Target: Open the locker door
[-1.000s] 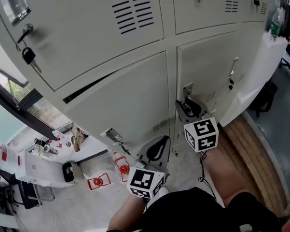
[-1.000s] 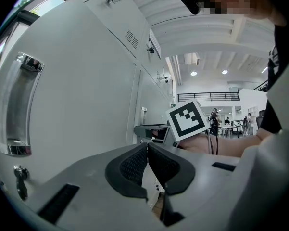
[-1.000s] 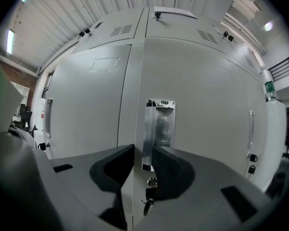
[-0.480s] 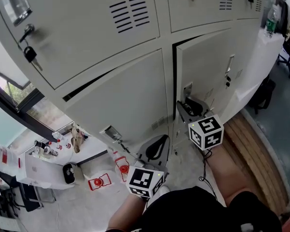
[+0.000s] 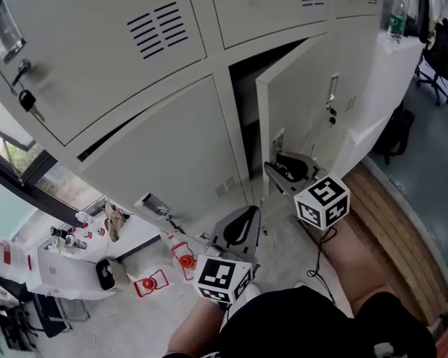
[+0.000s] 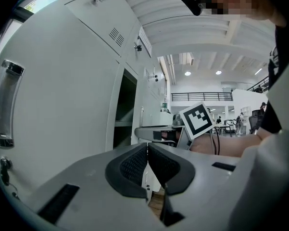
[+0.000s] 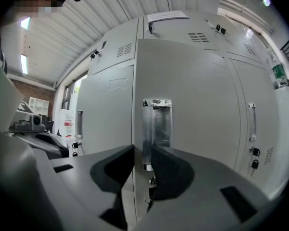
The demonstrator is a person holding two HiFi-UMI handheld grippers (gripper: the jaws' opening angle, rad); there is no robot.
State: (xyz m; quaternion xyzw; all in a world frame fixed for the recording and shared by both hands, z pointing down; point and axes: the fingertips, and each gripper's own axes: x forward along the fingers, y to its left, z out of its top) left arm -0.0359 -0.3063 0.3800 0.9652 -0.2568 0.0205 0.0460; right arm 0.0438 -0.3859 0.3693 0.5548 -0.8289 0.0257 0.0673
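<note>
The lower middle locker door (image 5: 302,95) stands partly swung out, with the dark inside of the locker (image 5: 242,103) showing to its left. My right gripper (image 5: 276,171) is at the door's free edge by its handle (image 5: 278,138). In the right gripper view the right gripper (image 7: 142,150) is shut on that edge of the door (image 7: 197,105), beside the shiny recessed handle (image 7: 157,129). My left gripper (image 5: 238,230) hangs lower, near the floor and away from the door. In its own view the left gripper (image 6: 147,153) is shut with nothing held.
Closed grey lockers surround the open one, one with keys (image 5: 26,99) hanging at the left. A bottle (image 5: 393,24) stands on a white counter at the right. Wooden boards (image 5: 391,222) run along the floor, and red items (image 5: 150,282) lie at the lower left.
The locker door has swung out from a thin crack to a wide gap. My right gripper came a little right with its edge. The left gripper has hardly moved.
</note>
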